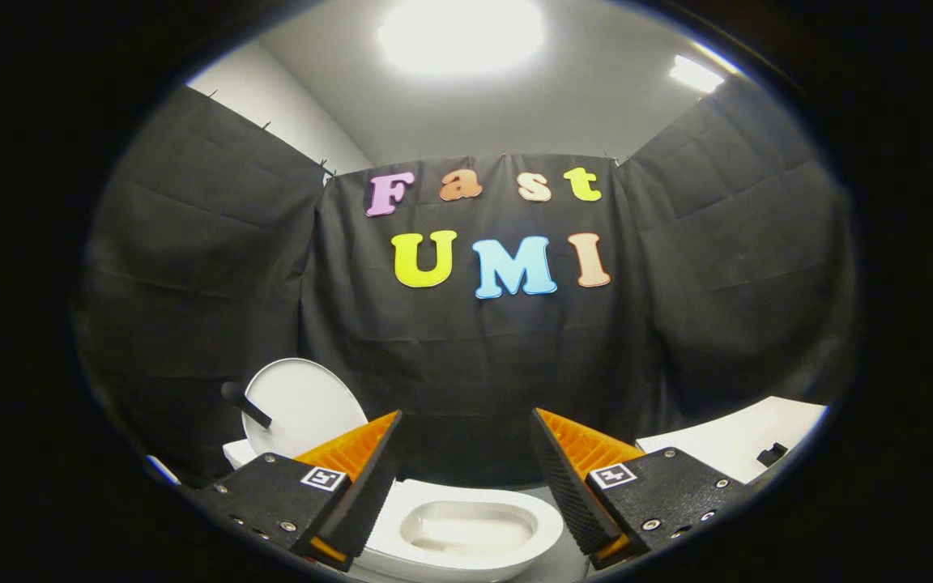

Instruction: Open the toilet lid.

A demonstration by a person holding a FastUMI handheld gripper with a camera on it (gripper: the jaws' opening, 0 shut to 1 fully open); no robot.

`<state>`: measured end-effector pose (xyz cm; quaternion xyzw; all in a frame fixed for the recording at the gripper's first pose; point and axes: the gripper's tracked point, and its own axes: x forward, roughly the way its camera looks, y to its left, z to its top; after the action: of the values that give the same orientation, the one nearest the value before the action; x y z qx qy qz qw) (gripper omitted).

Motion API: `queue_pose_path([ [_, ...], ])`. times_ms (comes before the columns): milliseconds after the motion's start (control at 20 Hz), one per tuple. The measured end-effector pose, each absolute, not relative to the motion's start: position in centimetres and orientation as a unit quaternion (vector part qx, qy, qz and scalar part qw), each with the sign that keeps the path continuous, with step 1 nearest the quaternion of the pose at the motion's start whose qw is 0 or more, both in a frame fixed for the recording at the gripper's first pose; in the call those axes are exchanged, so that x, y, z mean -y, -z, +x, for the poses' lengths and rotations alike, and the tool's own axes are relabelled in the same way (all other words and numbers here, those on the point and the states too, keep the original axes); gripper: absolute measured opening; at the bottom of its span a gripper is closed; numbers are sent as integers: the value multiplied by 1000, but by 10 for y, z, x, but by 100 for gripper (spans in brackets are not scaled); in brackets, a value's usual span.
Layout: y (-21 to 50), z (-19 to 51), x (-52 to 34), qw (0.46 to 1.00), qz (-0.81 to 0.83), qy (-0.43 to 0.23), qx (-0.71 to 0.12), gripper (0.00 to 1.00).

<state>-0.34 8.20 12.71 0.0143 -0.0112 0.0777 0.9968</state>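
gripper view | claw (pixel 466 470) spread, holding nothing | toilet lid (pixel 304 405) upright beyond left finger

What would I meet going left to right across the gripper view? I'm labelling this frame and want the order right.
Raised toilet lid → open toilet bowl, seen between the open, empty tongs → white surface beside the black cloth wall.

Square black-and-white coded marker (pixel 325 478) on one finger mount of gripper (pixel 466 414); matching marker (pixel 614 475) on the other mount. Patterns only, no letters or numbers legible. Fingers spread wide apart, nothing held between. No legible label or brand on toilet (pixel 543 526) or raised lid (pixel 304 405).
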Motion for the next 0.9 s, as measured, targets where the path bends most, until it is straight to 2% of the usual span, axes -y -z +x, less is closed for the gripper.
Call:
queue_pose_path([
  [150,-100,-5,-76,997,-2,-75,-12,93],
  [900,-40,-20,-79,997,-22,-66,-25,94],
])
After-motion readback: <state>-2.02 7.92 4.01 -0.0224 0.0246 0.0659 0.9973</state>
